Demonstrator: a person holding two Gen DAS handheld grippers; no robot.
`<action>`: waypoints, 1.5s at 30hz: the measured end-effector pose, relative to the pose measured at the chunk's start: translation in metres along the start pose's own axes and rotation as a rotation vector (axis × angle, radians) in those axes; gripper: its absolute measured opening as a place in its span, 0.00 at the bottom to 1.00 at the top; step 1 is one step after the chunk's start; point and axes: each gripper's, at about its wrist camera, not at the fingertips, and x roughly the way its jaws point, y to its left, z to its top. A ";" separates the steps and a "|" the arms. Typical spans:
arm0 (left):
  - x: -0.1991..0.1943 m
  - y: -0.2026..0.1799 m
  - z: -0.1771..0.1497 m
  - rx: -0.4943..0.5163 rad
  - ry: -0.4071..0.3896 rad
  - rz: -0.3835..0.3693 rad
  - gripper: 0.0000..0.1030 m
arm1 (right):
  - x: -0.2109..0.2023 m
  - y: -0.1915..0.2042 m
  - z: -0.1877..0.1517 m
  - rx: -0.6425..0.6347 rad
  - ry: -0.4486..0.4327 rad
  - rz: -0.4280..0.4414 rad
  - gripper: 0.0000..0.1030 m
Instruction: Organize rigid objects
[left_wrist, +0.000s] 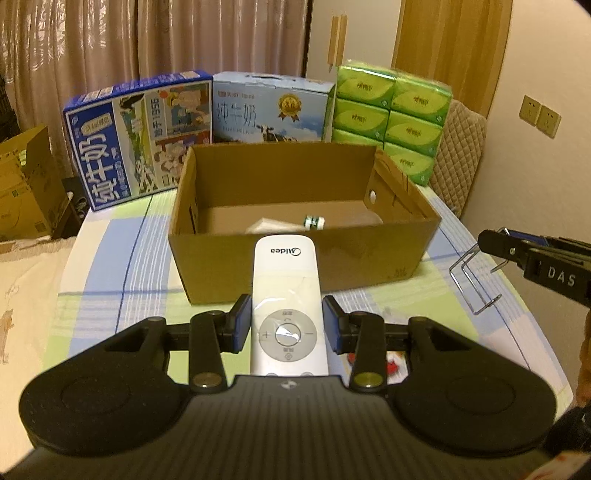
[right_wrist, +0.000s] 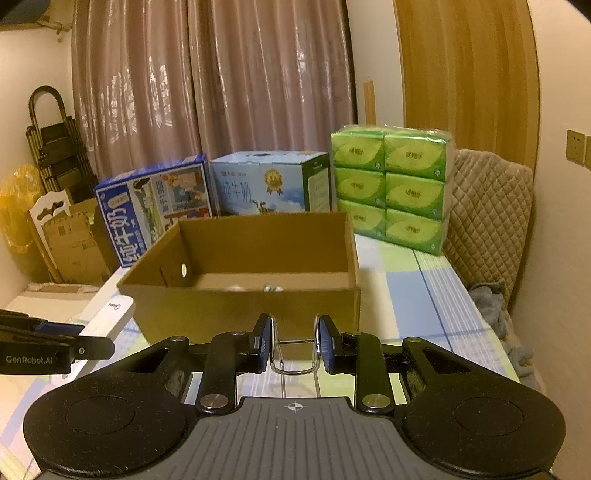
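At the far left of the left wrist view an open brown carton (left_wrist: 27, 184) stands on the floor beside the table (left_wrist: 110, 258), which wears a checked cloth of blue, green and white. At the back of the table, a dark blue milk box (left_wrist: 136, 136) leans next to a light blue milk box (left_wrist: 271, 109), and to their right sits a stack of green tissue packs (left_wrist: 395, 118).

In front of them sits the open cardboard box (left_wrist: 303, 254); a small item or two lies on its floor (too blurred to name). The left gripper (left_wrist: 289, 326) holds a white remote control (left_wrist: 286, 295) between its blue pads (left_wrist: 242, 323), which press on both long sides at the round button ring. The remote points forward, its far end reaching over the box's near wall; whether it touches the wall cannot be told.

Further right, the right gripper (right_wrist: 294, 343) is closed on a bent wire rack (right_wrist: 294, 349), pads against its two upright sides, just in front of the same box. In the left view that wire piece hangs above the cloth, right of the box.
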 end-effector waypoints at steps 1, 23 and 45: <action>0.003 0.001 0.005 0.001 -0.002 -0.002 0.34 | 0.004 -0.001 0.006 -0.001 -0.001 0.002 0.23; 0.078 0.039 0.118 -0.028 0.004 -0.013 0.34 | 0.117 -0.010 0.122 0.049 0.060 0.062 0.23; 0.125 0.038 0.119 -0.005 0.057 -0.002 0.34 | 0.162 -0.023 0.114 0.072 0.104 0.026 0.23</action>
